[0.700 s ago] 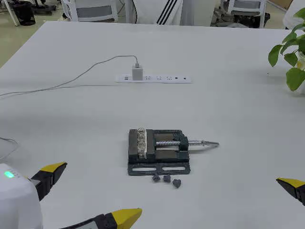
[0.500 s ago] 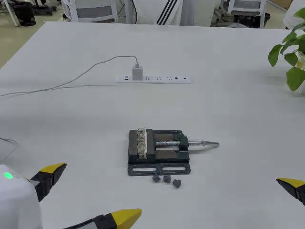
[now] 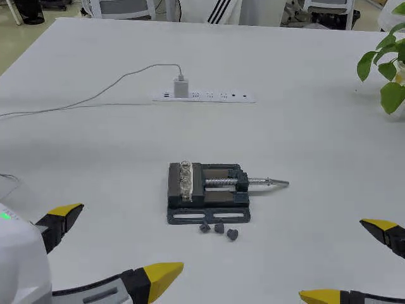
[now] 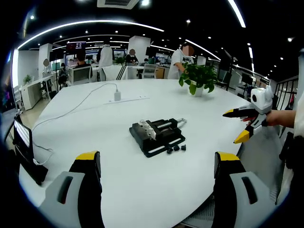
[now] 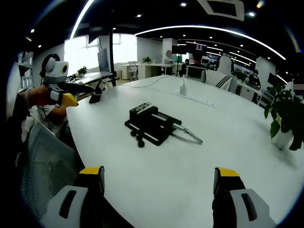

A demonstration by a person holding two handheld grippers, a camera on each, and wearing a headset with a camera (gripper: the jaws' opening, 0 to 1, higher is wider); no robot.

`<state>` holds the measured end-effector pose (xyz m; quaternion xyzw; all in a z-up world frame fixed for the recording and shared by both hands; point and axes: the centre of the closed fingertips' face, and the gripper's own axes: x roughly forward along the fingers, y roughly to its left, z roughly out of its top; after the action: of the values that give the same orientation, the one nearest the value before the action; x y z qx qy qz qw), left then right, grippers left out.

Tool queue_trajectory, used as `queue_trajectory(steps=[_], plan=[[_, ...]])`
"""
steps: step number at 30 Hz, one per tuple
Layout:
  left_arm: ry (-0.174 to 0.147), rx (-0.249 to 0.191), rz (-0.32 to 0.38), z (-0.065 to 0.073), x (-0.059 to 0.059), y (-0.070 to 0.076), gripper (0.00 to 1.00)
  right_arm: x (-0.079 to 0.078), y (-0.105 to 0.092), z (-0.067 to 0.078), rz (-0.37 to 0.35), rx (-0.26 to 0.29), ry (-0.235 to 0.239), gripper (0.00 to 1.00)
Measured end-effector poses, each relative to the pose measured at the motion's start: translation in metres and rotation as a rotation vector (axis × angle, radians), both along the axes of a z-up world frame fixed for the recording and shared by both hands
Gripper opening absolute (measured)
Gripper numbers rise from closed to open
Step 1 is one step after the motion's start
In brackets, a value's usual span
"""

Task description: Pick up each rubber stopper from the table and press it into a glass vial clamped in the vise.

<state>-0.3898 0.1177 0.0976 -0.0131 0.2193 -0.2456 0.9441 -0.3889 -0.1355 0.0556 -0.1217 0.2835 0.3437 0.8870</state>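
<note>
**Sizing up three small stoppers beside the vise**

Three dark stoppers [image 3: 219,228] lie loose on the table [image 3: 304,145], close together and just in front of the vise [image 3: 209,193] base, on the person's side. A short row of clear vials [image 3: 186,179] stands clamped at the vise's left end, mouths up; none looks plugged, though they are too small to be sure.

The left gripper [image 3: 114,244] and right gripper [image 3: 351,259] both hover low at the near edge, well apart from the work, jaws spread wide and holding nothing.

The stoppers should be very light and slightly springy, with a grippy rubber skin, so a firm pinch is unlikely to slip but could squash them or flick them away. They look tapered; taking one across its wider top would leave the narrow end free to enter a vial. Their orientation is too small to read. The vials are the fragile part: thin glass, so pressing should go straight down, not sideways. The vise looks heavy enough to stay put.

The table is white, smooth and flat, with little to stop a nudged stopper from rolling. Farther back lie a power strip [image 3: 204,97] with a charger [image 3: 181,87] and cable [image 3: 95,98]; a plant [image 3: 386,63] stands at the far right. Beyond is an open office with chairs and people.
</note>
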Motion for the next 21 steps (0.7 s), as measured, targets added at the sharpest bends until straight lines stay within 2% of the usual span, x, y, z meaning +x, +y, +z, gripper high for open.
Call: queue_trajectory(steps=[11,21], plan=[[0.012,0.004,0.002,-0.003,0.0,0.002,0.99,0.009,0.01,-0.001,0.019,0.002,-0.002,0.91],[0.023,0.003,0.0,-0.007,0.0,0.002,0.99,0.02,0.034,0.002,0.081,-0.005,-0.003,0.88]])
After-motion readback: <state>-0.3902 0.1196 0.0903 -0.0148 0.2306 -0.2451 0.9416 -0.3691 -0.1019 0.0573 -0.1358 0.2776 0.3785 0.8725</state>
